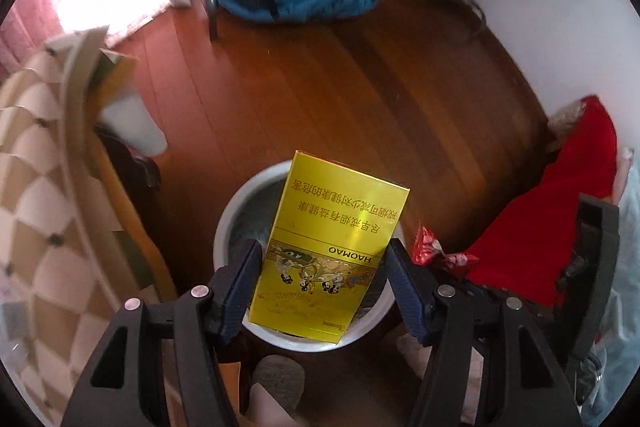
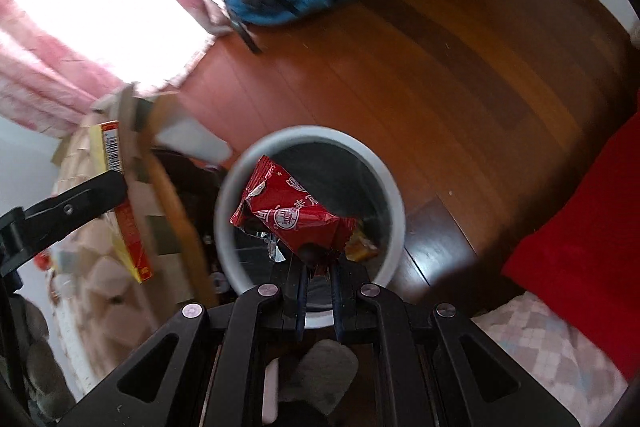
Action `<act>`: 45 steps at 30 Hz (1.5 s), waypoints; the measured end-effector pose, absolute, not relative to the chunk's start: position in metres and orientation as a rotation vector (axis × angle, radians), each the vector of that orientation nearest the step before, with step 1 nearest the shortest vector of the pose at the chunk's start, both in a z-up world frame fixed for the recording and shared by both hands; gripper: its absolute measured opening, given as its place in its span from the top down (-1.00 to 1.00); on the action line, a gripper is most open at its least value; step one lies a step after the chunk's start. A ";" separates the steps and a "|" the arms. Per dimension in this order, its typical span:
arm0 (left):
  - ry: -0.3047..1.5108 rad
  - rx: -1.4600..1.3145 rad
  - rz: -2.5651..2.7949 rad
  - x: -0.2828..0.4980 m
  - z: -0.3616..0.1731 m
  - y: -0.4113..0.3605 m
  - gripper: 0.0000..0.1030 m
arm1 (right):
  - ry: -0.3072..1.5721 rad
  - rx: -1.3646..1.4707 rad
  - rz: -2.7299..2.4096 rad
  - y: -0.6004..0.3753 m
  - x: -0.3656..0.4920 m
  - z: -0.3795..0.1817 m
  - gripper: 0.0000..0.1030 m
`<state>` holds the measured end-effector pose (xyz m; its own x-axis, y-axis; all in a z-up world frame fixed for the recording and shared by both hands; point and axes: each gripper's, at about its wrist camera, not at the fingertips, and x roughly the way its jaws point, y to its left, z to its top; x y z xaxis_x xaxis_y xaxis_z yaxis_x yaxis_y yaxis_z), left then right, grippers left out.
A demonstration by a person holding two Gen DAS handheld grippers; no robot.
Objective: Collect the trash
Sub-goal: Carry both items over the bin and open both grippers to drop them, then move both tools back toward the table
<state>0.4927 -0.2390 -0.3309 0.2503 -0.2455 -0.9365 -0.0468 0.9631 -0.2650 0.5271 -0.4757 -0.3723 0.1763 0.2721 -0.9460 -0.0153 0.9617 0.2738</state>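
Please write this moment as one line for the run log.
left gripper: holds yellow box | right gripper: holds red wrapper | both above white bin | nothing dropped yet

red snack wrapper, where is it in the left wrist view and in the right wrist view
Left wrist: the red snack wrapper peeks in at lower right, just beyond the left gripper's right-hand finger.
Right wrist: the wrapper sits at centre, pinched in the right gripper above the bin.
Shared landmark: the white round bin on the wooden floor.
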 end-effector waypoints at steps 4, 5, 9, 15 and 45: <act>1.364 -0.226 -0.134 0.498 -0.356 -0.247 -0.21 | 1.452 0.246 0.185 -0.480 0.542 -0.422 0.80; 1.371 -0.227 -0.132 0.497 -0.359 -0.250 -0.24 | 1.464 0.251 0.181 -0.479 0.543 -0.433 0.80; 1.387 -0.231 -0.111 0.493 -0.365 -0.249 -0.93 | 1.481 0.238 0.196 -0.476 0.545 -0.457 0.76; 1.385 -0.218 -0.058 0.485 -0.369 -0.241 -0.93 | 1.494 0.195 0.224 -0.469 0.546 -0.470 0.15; 1.171 -0.141 0.045 0.392 -0.241 -0.198 -0.93 | 1.275 -0.011 0.058 -0.449 0.473 -0.280 -1.00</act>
